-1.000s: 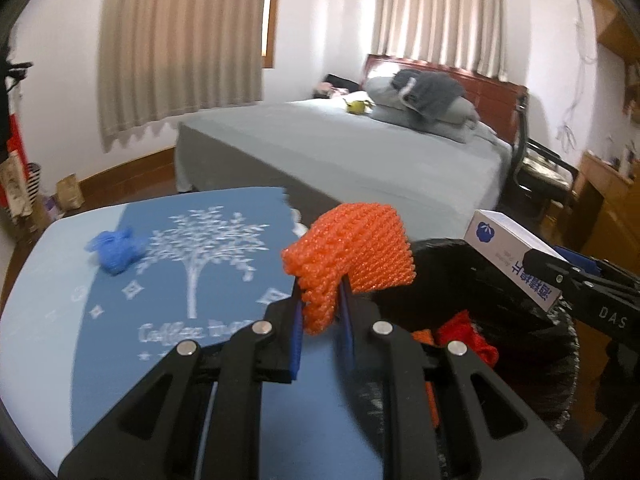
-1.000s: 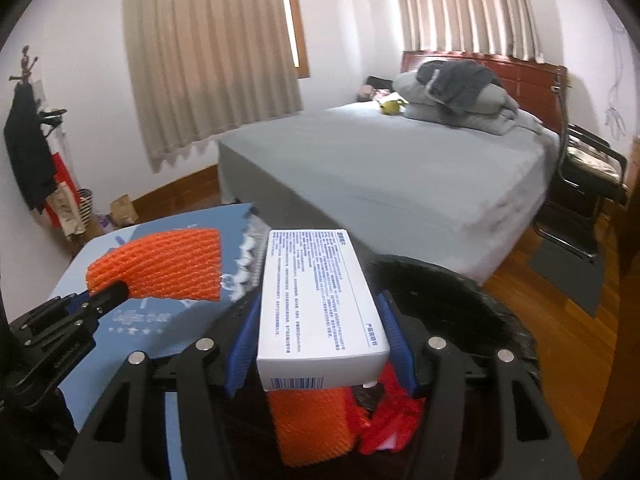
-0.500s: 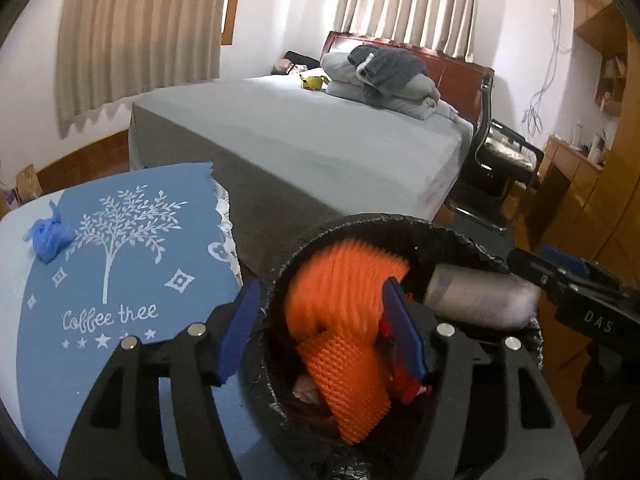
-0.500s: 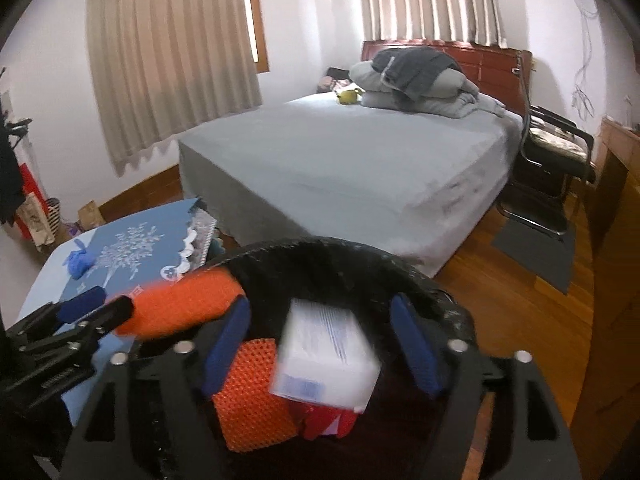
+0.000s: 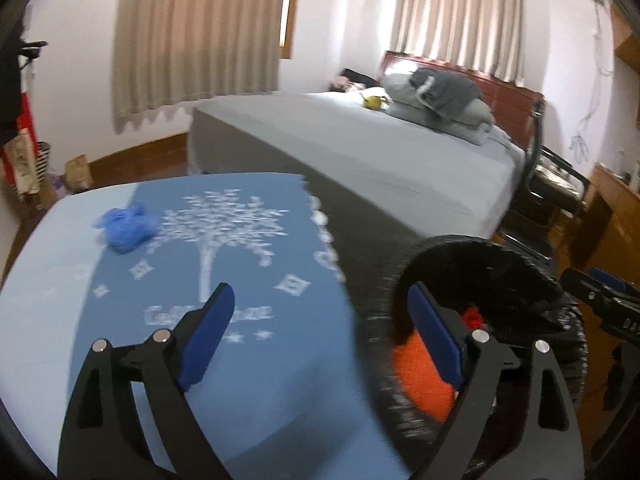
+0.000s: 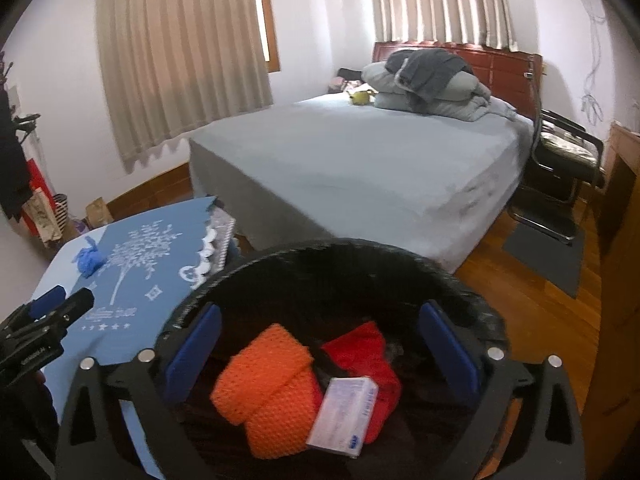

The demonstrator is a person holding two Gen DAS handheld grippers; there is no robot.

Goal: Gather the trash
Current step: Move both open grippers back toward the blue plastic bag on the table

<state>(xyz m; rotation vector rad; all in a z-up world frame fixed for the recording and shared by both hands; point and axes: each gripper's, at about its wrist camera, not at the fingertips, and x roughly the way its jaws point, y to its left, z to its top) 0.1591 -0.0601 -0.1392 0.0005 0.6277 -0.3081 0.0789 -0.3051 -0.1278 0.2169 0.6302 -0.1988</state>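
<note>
A black bin lined with a black bag holds an orange foam net, red trash and a white box. My right gripper hangs open and empty over the bin. My left gripper is open and empty, straddling the table edge and the bin rim; the orange net shows inside. A crumpled blue wad lies on the blue cloth at the far left of the table; it also shows in the right wrist view.
A grey bed with piled pillows stands behind the table and bin. A black chair and wooden furniture are at the right. Bags sit by the left wall.
Both grippers opened and dropped their loads: the orange net and the white box now lie in the bin. The left gripper swung back left toward the table.
</note>
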